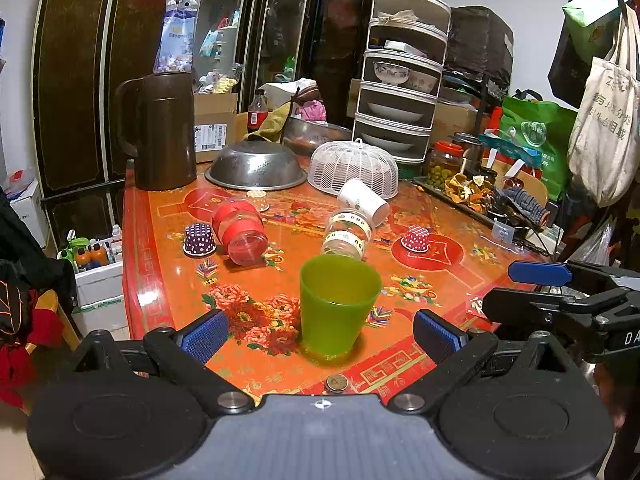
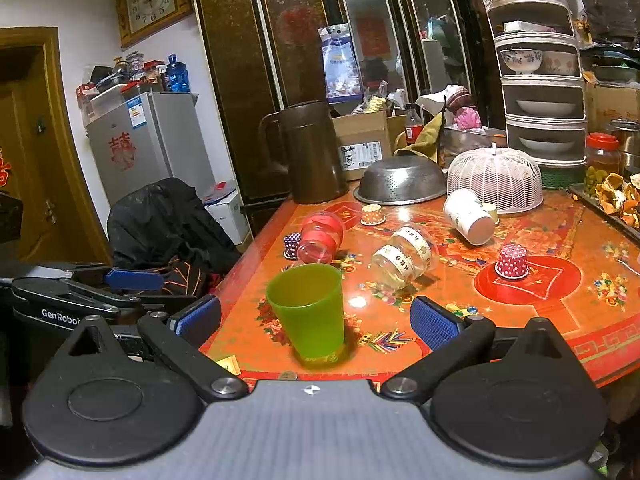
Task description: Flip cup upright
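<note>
- While both my grippers hang back at the near table edge, the green cup (image 1: 338,306) stands upright, mouth up, nothing visible inside, near the front of the table (image 1: 160,240).
- Behind it: clear jar (image 1: 348,234) with lettered tape bands, on its side, looks empty; red-banded jar (image 1: 240,226) also on its side, to its left.
- White paper cup (image 1: 363,201) tipped over against the white mesh food cover (image 1: 354,168).
- Three small dotted cups mouth-down: purple (image 1: 199,239), red (image 1: 416,238), orange (image 1: 257,199).
- Steel colander (image 1: 256,166) inverted; brown pitcher (image 1: 160,132) upright at the far left corner.
- Left gripper (image 1: 320,334): fingers spread wide, pads either side of the green cup, not touching, holding nothing.
- Right gripper (image 2: 316,320): also spread wide, empty, green cup between the pads with clear gaps.
- Table is glossy orange-red with floral print; tiered dish rack (image 1: 404,76) and dark cabinets (image 1: 92,60) behind, fridge (image 2: 148,144) and wall clock (image 2: 152,0) to the left.
</note>
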{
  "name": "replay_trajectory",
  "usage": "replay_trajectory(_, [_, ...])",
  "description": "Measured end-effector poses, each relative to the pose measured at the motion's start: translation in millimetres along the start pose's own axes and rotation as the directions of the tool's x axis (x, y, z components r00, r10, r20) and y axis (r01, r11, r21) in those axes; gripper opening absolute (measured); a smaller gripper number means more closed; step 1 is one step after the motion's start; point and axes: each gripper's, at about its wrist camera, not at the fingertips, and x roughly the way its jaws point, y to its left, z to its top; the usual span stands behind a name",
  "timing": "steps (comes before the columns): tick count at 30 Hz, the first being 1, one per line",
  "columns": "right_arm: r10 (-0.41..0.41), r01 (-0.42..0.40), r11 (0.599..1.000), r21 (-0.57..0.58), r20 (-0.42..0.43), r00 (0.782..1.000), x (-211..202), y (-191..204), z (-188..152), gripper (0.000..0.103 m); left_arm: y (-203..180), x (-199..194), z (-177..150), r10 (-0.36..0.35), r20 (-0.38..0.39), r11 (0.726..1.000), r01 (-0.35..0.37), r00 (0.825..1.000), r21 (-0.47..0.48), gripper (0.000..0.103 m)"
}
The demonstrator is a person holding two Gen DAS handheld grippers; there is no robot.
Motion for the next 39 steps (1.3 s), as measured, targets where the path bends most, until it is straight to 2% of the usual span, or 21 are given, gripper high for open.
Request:
replay_trajectory(14, [0.030, -0.030, 1.000, -0.003, 0.000, 1.000, 0.5, -0.4, -0.6, 0.102, -2.4, 0.0, -0.6, -0.010, -0.001, 1.000, 0.010, 1.000, 0.007, 0.100])
replay_trajectory(39, [0.034, -0.034, 0.999, -0.003, -0.004, 0.999, 1.5, -0.7, -1.6, 0.102, -4.0, 0.7, -1.0, -0.011, -0.004, 1.000, 0.011, 1.000, 0.010, 0.100])
